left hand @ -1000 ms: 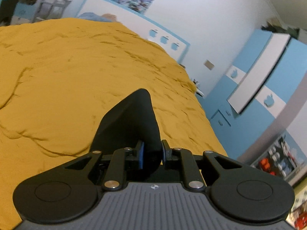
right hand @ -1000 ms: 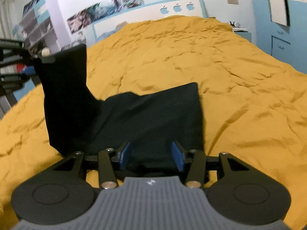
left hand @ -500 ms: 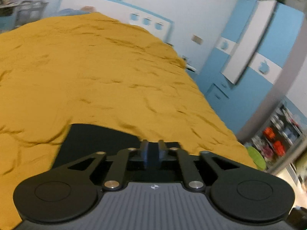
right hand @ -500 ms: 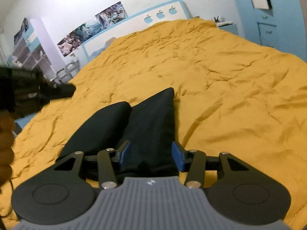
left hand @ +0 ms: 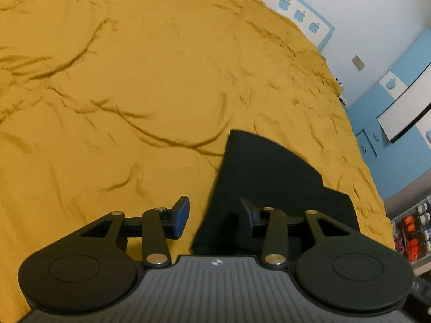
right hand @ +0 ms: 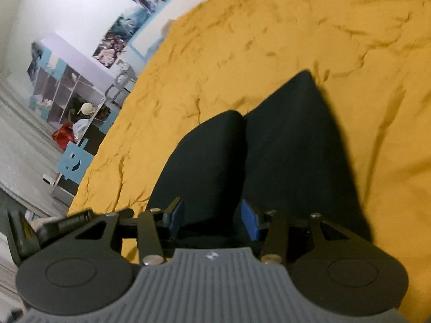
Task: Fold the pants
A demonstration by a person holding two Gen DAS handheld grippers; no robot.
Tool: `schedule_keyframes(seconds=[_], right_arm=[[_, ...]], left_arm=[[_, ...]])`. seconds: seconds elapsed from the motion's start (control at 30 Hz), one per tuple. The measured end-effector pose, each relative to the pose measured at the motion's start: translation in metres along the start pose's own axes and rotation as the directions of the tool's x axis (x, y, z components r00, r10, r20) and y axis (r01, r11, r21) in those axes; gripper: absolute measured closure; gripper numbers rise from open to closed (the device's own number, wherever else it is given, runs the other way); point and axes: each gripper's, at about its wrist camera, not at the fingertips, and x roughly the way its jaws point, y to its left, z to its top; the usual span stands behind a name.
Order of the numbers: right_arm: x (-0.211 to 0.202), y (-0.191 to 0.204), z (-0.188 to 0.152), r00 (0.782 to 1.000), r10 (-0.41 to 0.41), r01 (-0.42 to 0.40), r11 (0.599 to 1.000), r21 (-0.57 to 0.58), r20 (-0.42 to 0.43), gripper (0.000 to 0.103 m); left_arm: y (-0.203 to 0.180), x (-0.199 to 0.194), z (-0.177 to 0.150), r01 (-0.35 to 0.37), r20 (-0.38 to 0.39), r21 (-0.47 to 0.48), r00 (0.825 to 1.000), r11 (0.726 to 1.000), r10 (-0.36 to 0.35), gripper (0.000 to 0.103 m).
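Observation:
The black pants (left hand: 272,177) lie folded on the yellow bedspread (left hand: 134,80). In the right wrist view the pants (right hand: 258,145) show as a folded bundle with a rounded fold on the left half. My left gripper (left hand: 214,216) is open and empty, just above the pants' left edge. My right gripper (right hand: 212,216) is open and empty, with its jaws hovering over the near end of the pants.
The bedspread (right hand: 269,27) covers a large bed. A blue and white wardrobe (left hand: 398,102) stands to the right of the bed. Shelves with clutter (right hand: 62,91) stand to the left, past the bed's edge. A headboard with apple shapes (left hand: 296,13) is at the far end.
My left gripper let go of the raised pants part and opened; the pants now lie folded flat. Both grippers tilted and shifted, the right one staying open over the pants.

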Motion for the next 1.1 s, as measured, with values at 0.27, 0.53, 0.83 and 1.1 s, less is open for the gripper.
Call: schedule_keyframes(seconds=[0.27, 0.53, 0.83, 1.1], right_arm=[[0.047, 0.005, 0.013, 0.995, -0.073, 0.074, 0.997, 0.007, -0.075, 0.067], [0.043, 0.036, 0.026, 0.998, -0.030, 0.027, 0.998, -0.055, -0.051, 0.098], [-0.010, 0.087, 0.059, 0.999, 0.023, -0.014, 0.980, -0.199, 0.041, 0.098], [-0.065, 0.038, 0.063, 0.994, -0.031, 0.046, 0.987, -0.153, 0.103, 0.099]], left_arm=[[0.007, 0.009, -0.002, 0.035, -0.028, -0.018, 0.999, 0.999, -0.036, 0.055], [0.011, 0.006, 0.000, 0.070, -0.023, -0.035, 0.997, 0.997, -0.071, 0.054], [-0.006, 0.002, 0.001, 0.134, -0.011, -0.040, 0.991, 0.990, -0.135, 0.051], [-0.037, 0.014, -0.008, 0.175, -0.060, 0.031, 0.983, 0.984, -0.173, 0.051]])
